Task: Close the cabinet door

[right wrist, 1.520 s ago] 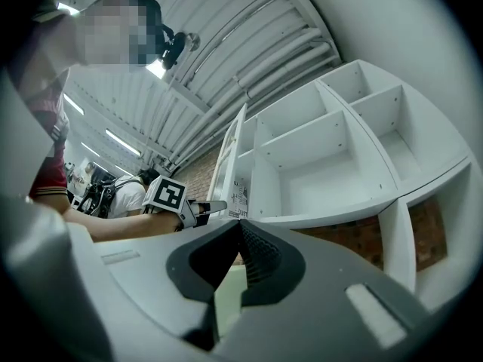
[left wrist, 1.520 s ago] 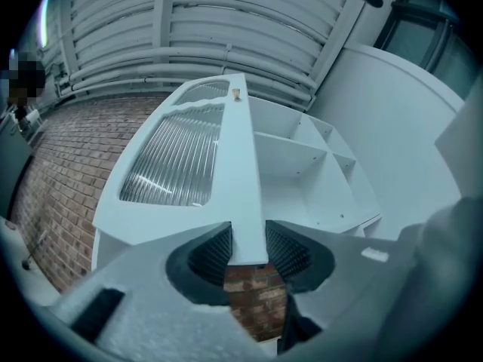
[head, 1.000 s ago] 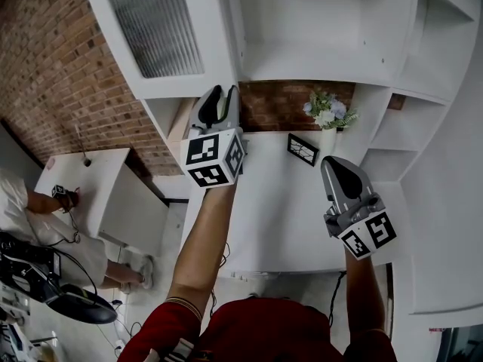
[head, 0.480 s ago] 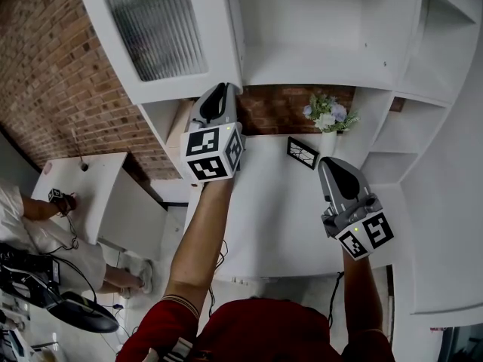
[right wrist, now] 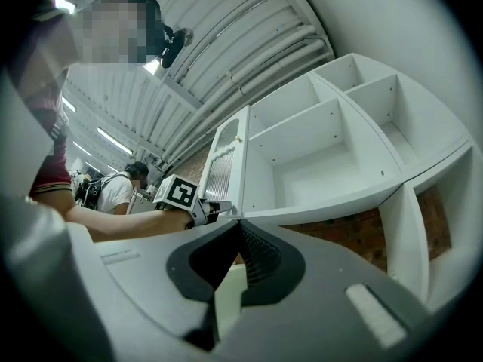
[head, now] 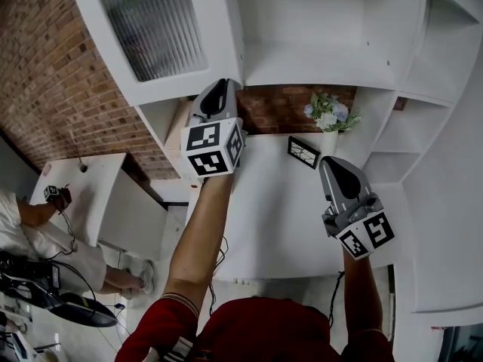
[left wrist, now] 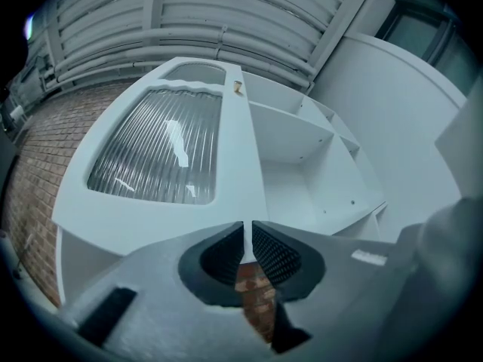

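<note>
The white cabinet door (head: 215, 29) with a ribbed glass pane stands swung open at the left of the bare white cabinet shelf (head: 302, 59). My left gripper (head: 224, 84) is at the door's lower corner. In the left gripper view the door's thin edge (left wrist: 243, 236) runs between the pads of that gripper (left wrist: 247, 240), whose jaws are closing onto it. My right gripper (head: 337, 164) hovers lower right over the counter, shut and empty. The right gripper view shows the same gripper (right wrist: 240, 228), the door (right wrist: 226, 157) edge-on and the left gripper (right wrist: 217, 206) against it.
A vase of flowers (head: 329, 115) and a small framed picture (head: 303, 150) stand at the back of the white counter (head: 279, 217). Open white shelving (head: 423, 66) lies to the right. A brick wall (head: 53, 74) and a person at a white table (head: 83, 179) are to the left.
The left gripper's jaws, open a second ago beside the door's lower corner, have closed onto the door's edge. The right gripper has stayed put.
</note>
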### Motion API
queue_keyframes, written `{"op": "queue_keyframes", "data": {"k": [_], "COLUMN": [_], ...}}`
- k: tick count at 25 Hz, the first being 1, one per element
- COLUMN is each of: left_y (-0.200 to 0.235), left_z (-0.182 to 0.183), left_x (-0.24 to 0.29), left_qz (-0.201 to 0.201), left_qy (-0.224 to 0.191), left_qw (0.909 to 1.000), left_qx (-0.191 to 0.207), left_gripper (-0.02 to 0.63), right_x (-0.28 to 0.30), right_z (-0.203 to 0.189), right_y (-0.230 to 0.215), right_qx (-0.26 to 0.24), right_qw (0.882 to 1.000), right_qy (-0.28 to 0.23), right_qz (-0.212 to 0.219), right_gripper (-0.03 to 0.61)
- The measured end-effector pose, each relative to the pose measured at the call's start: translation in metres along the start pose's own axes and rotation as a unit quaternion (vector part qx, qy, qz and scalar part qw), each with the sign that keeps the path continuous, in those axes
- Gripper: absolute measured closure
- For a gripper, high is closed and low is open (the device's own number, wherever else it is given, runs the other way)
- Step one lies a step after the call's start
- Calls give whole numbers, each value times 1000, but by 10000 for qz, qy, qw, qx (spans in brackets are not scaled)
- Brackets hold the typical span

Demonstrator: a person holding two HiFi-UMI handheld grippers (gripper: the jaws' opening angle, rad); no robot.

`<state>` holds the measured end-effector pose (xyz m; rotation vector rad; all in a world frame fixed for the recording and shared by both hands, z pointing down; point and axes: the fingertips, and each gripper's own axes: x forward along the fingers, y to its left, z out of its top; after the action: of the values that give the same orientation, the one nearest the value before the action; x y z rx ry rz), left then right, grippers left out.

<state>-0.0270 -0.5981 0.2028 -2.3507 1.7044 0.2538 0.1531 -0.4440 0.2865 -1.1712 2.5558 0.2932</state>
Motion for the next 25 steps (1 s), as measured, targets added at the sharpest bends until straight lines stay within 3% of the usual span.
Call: {"op": "queue_keyframes", "data": {"k": [25], "left_y": [-3], "left_z": [2], "left_x": [-8], "left_qz": [-266], "left_qy": [107], "left_qw": [9995], "left_qx": [159], "left_gripper": [572], "right_x": [7], "right_z": [-7], "right_y": [14], "right_qx": [76], "right_qw": [9998], "right_qy": [114], "right_qz": [155], "right_gripper": [563]}}
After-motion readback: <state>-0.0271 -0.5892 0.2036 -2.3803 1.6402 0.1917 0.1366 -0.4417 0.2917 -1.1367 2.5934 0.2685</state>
